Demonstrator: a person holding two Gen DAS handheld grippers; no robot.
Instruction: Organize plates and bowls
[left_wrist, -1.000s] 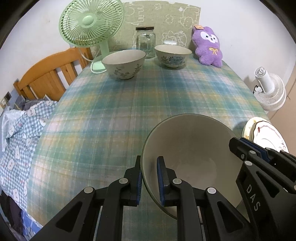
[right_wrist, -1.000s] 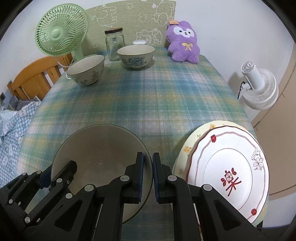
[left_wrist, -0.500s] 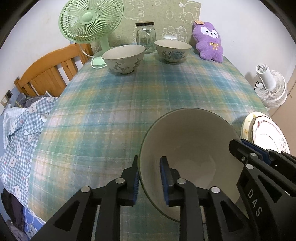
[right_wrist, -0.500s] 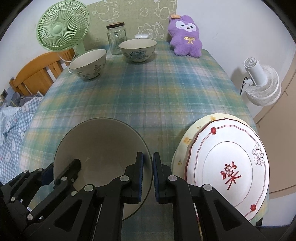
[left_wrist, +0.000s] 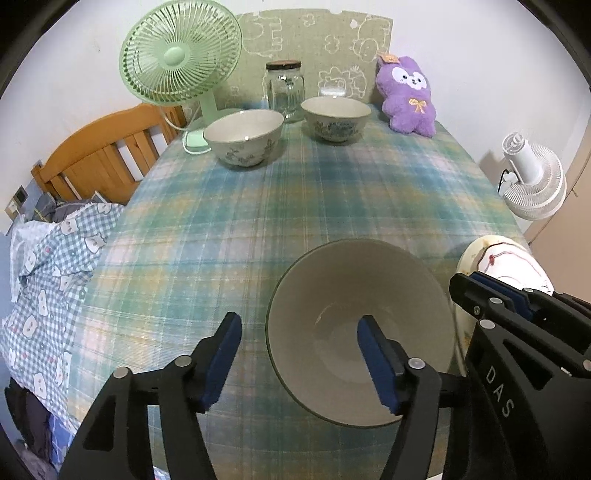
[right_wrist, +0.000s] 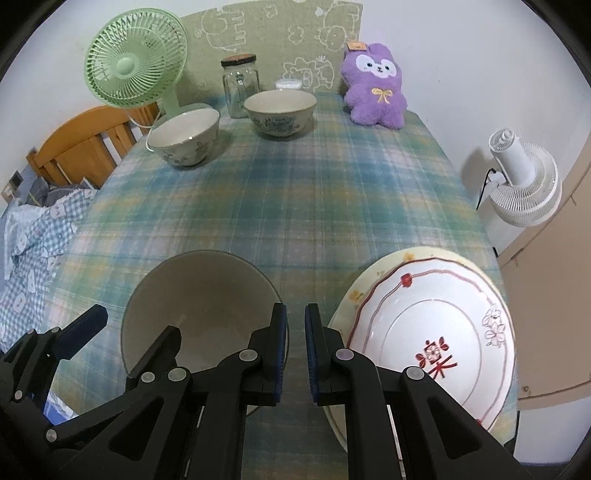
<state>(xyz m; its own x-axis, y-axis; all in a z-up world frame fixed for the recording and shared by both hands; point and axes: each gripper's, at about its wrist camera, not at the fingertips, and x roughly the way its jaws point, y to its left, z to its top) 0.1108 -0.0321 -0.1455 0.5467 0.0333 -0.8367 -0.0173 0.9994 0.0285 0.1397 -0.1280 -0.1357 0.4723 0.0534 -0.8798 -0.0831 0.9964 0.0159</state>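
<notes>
Bowl (left_wrist: 360, 332) rests near the tabletop's (left_wrist: 295, 206) near edge beside stacked plates (right_wrist: 432, 339); my left claw (left_wrist: 299, 358) is opening, straddling its rim untouched, my right claw (right_wrist: 294, 347) shut, empty.

Even, soft indoor light from above – no harsh glare, just a small highlight on the rim of the left bowl (left_wrist: 243, 137). Soft shadows sit under both far bowls on the bench (left_wrist: 295, 206). Strong fisheye bend w/ black vignette at the corners (both views). Centre is sharp; the near plate (left_wrist: 495, 254) looks smeared at the left view's edge.
</notes>
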